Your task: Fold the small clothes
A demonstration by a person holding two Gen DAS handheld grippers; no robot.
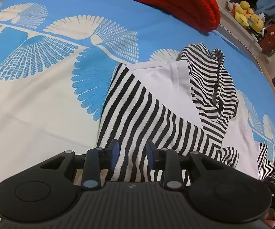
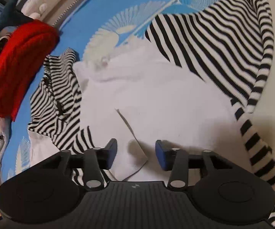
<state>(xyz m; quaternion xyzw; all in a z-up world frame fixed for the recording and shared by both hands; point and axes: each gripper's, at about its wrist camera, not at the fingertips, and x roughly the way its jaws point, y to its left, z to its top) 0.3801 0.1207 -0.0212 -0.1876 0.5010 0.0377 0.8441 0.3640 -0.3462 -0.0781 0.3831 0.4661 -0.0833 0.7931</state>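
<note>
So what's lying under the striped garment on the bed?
A white garment shows beneath the striped garment, and both lie on the blue and white bedsheet. How far the white fabric runs under the stripes is covered.

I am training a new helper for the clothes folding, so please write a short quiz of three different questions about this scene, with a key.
1. True or false: the left gripper has striped fabric between its fingers.
2. Multiple choice: what lies between the open fingers of the right gripper? A) red knit B) white cloth C) yellow toy
3. Fill in: the red knit item lies on the ____ patterned bed cover.

Key
1. True; the striped garment runs between them.
2. B, the white cloth, not gripped.
3. Blue and white.
</note>
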